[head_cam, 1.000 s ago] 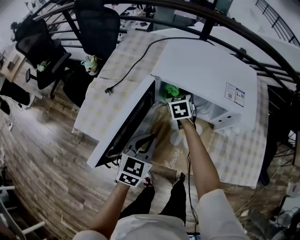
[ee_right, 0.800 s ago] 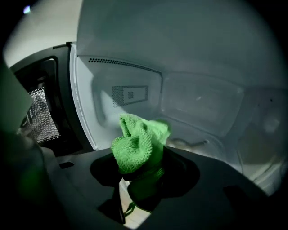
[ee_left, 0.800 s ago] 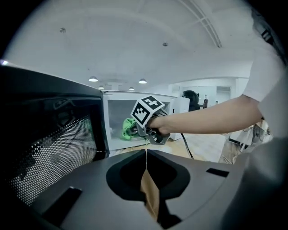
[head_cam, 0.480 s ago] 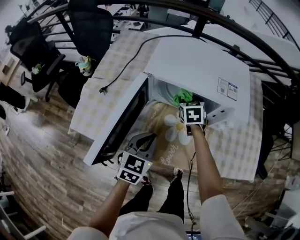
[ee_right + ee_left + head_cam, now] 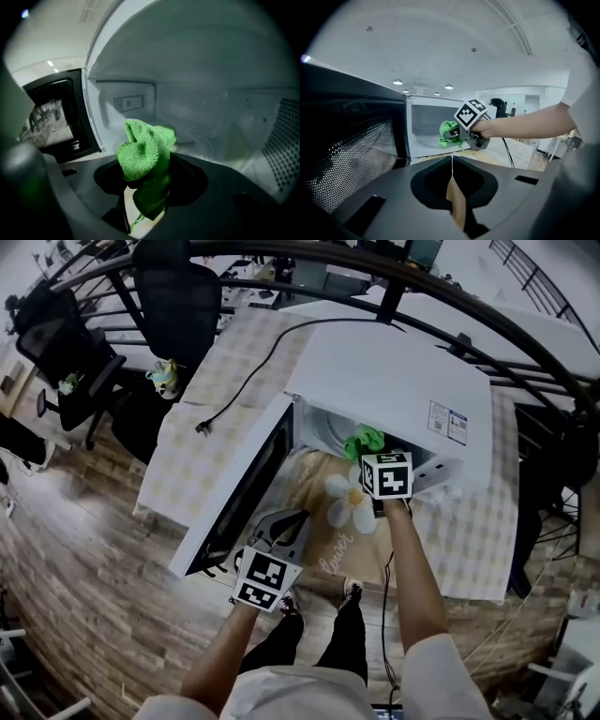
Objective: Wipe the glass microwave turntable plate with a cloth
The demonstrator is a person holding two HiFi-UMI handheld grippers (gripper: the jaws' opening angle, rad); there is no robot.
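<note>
My right gripper [image 5: 375, 457] is shut on a bunched green cloth [image 5: 364, 441] at the mouth of the open white microwave [image 5: 394, 371]. In the right gripper view the cloth [image 5: 143, 152] sticks up from the gripper [image 5: 149, 185], with the cavity walls behind it. The glass turntable plate [image 5: 425, 139] lies on the cavity floor, just behind the cloth [image 5: 449, 133] and the right gripper [image 5: 457, 136]. My left gripper [image 5: 281, 524] hangs low in front of the open door [image 5: 246, 486]. Its jaws [image 5: 452, 161] are shut on nothing.
The microwave stands on a table with a checked cover [image 5: 220, 399]. A mat with a flower print [image 5: 349, 504] lies in front of the cavity. The unplugged power cord [image 5: 246, 381] trails left across the table. Office chairs [image 5: 173, 287] stand beyond the table's far left.
My right gripper has moved right and a little back out of the cavity with the cloth. The left gripper has hardly moved.
</note>
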